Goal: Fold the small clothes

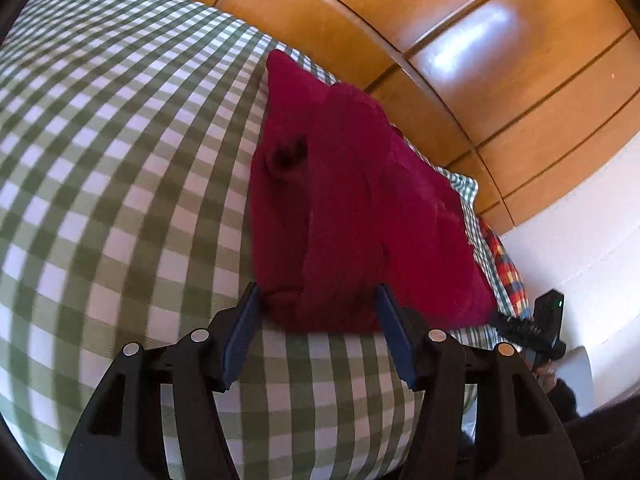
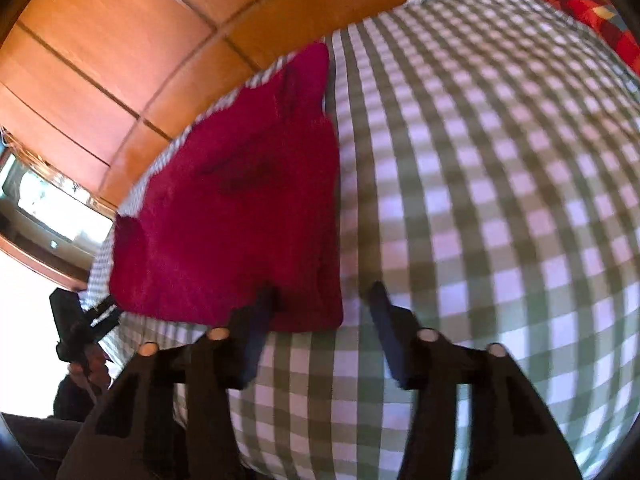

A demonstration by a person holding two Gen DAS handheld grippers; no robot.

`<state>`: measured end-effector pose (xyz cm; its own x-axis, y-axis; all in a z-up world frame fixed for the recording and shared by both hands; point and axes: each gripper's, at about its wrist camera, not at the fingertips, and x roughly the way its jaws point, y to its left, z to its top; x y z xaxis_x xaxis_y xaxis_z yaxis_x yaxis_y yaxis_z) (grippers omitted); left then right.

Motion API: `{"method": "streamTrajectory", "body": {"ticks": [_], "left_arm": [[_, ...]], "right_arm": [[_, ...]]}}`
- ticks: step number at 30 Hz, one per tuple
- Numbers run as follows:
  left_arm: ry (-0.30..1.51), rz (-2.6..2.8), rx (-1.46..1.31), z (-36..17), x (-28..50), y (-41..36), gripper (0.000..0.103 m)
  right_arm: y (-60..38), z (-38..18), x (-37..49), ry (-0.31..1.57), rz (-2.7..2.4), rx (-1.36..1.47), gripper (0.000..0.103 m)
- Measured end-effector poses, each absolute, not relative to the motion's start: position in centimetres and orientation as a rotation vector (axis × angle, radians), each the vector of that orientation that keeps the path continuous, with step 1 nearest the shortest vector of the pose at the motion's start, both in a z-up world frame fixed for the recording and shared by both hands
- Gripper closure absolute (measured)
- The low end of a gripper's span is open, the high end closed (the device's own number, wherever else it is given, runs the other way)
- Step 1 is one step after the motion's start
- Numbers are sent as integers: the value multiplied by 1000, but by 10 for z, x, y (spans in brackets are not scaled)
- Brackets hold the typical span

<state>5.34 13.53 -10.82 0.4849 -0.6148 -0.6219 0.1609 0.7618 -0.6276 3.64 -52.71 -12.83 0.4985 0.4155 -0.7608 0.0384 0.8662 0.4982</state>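
Left wrist view: the left gripper (image 1: 318, 300) stands wide, its fingers either side of the near edge of the red garment (image 1: 352, 208) and gripping nothing. The garment lies folded on the checked cloth (image 1: 120, 160) — near the wooden wall (image 1: 500, 60).

Right wrist view: the right gripper (image 2: 320, 300) is wide too, holding nothing — its left finger (image 2: 262, 312) overlaps the garment's (image 2: 240, 208) near corner.
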Motion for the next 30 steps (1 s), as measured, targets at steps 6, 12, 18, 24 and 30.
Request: {"method": "streamTrajectory", "body": {"ticks": [6, 12, 18, 24, 30], "left_arm": [[955, -522, -562, -106, 61, 135, 87], [958, -604, -544, -93, 21, 145, 88], [1066, -638, -555, -118, -32, 148, 85], [956, -566, -614, -102, -16, 167, 62], [911, -608, -626, -93, 28, 154, 38]], "right_arm": [[-516, -110, 34, 1002, 231, 431, 89], [-519, -95, -13, 1047, 278, 305, 92], [-524, -104, -45, 1126, 281, 300, 91], [-539, -84, -28, 1037, 243, 360, 52], [-530, -89, 24, 1021, 186, 303, 52]]}}
